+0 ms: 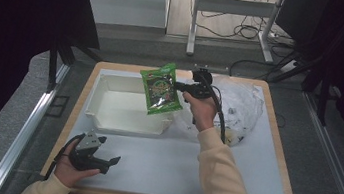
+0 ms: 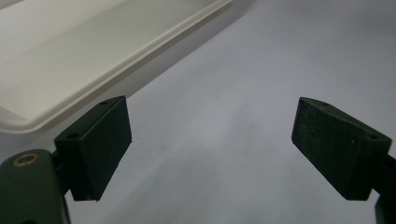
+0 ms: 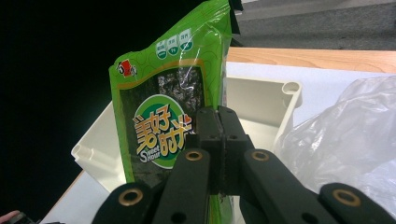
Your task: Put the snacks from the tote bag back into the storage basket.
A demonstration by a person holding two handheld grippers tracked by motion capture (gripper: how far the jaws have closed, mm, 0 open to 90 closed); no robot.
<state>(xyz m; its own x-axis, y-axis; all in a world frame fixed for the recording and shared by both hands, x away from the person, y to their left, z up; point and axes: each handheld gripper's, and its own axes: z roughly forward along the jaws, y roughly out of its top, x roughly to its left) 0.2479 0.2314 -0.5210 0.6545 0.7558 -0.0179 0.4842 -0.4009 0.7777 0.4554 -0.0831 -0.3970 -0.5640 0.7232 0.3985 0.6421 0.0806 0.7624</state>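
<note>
Right hand-held gripper (image 1: pixel 179 86) pinches the green foil seaweed snack packet (image 1: pixel 160 95) by its edge, hanging it above the white rectangular plastic tub (image 1: pixel 106 118), likely for dropping in. Left hand-held gripper (image 1: pixel 110 160) rests wide and empty on the worktop (image 1: pixel 160 171) before that tub.

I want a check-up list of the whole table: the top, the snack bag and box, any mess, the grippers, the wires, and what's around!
Surface: pale mat on a wood-edged table, bare in front.
Job's things: green snack bag held up over the white bin; the bin looks empty.
Clutter: crumpled clear plastic bag right of the bin.
Grippers: right gripper shut on the snack bag's edge; left gripper open, resting low on the mat.
Cables: black cable trails along the right hand; more on the floor behind.
Surroundings: desk frame behind, dark curtains at both sides.
</note>
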